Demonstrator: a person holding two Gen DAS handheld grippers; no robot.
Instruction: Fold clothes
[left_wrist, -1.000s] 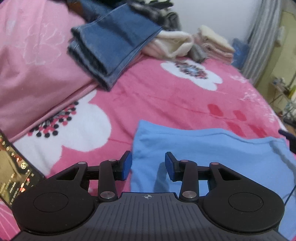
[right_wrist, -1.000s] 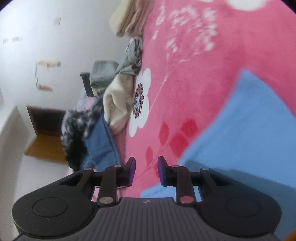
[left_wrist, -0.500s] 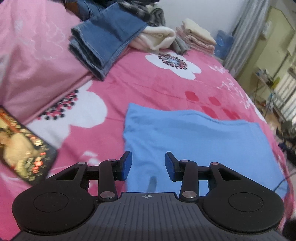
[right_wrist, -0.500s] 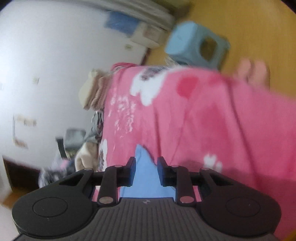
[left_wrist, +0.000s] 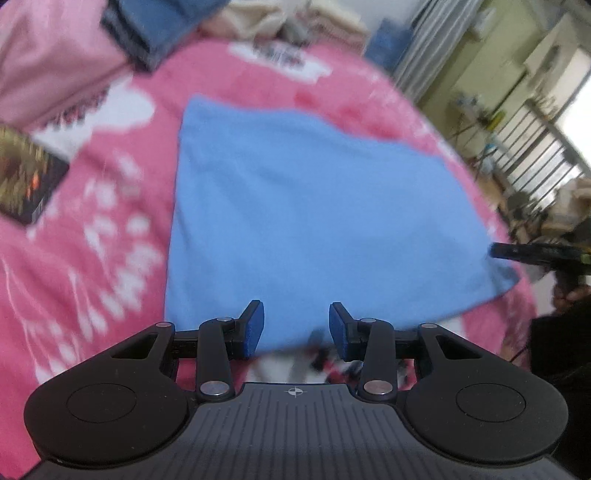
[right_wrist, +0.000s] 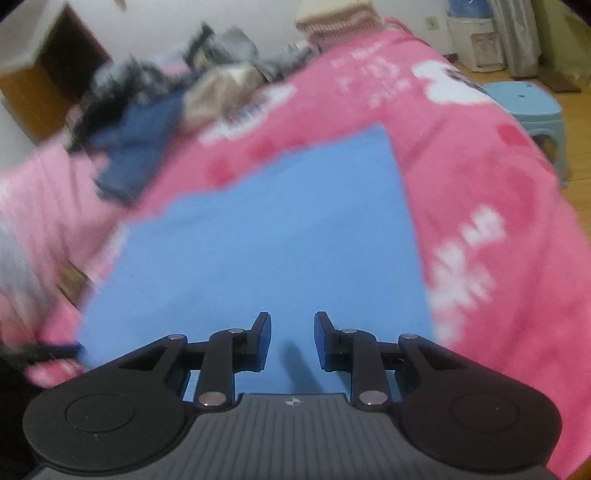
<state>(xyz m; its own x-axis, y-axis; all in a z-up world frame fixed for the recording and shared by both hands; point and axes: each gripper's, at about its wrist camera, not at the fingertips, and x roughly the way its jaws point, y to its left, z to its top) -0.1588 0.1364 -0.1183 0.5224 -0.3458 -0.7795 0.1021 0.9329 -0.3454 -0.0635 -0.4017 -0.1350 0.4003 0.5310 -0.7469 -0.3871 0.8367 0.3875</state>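
A light blue garment (left_wrist: 314, 214) lies flat and folded on the pink flowered blanket (left_wrist: 92, 240); the right wrist view shows the same garment (right_wrist: 266, 236). My left gripper (left_wrist: 295, 325) hovers open over the garment's near edge, nothing between its blue pads. My right gripper (right_wrist: 291, 341) is open above the garment's near part, holding nothing. The other gripper's dark tip (left_wrist: 532, 254) shows at the garment's right corner in the left wrist view. Both views are motion-blurred.
Folded jeans (left_wrist: 159, 26) and a pile of clothes (right_wrist: 155, 99) lie at the far end of the bed. A phone (left_wrist: 26, 181) rests on the blanket at left. A light blue stool (right_wrist: 524, 107) stands on the wooden floor beside the bed.
Both grippers have pulled back and tilted down, so the whole blue garment now fills each view. The right wrist camera swung from the floor and bed edge back over the garment.
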